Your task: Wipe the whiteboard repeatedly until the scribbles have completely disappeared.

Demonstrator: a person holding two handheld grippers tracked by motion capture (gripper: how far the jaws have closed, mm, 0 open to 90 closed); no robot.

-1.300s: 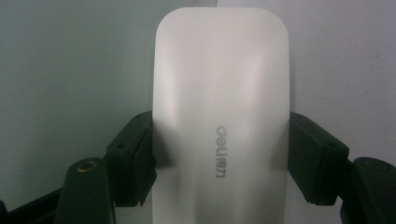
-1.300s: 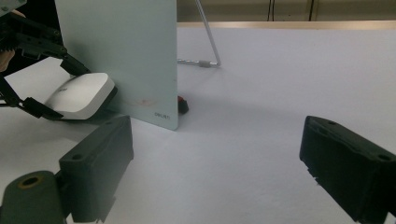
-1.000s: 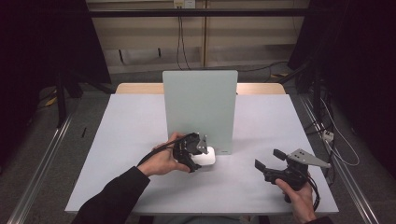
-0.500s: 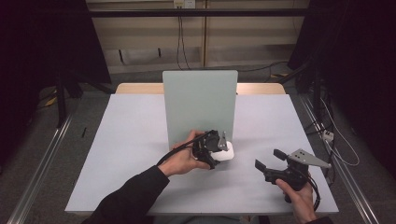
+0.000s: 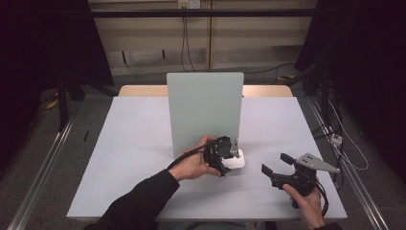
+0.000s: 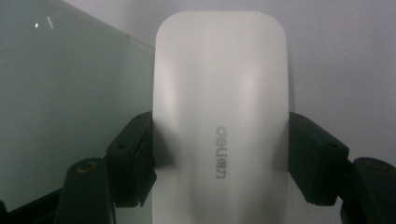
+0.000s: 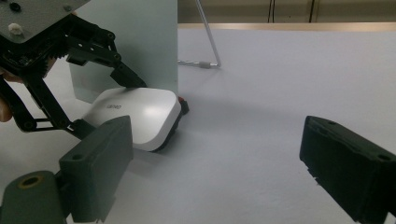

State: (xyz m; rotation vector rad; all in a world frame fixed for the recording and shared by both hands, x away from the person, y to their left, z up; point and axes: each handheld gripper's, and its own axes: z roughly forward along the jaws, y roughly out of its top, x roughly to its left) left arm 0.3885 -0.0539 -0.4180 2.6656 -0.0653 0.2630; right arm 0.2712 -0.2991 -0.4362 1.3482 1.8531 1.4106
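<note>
My left gripper [image 5: 229,154] pinches a smooth white rounded plastic device [image 6: 219,116] on the grey table [image 5: 134,143], just beside the pale green upright panel [image 5: 203,110]; my right gripper [image 5: 277,165] waits spread; its slick sides could slip free

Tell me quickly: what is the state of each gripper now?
Left gripper: closed on the white rounded plastic device.
Right gripper: open, holding nothing.
</note>
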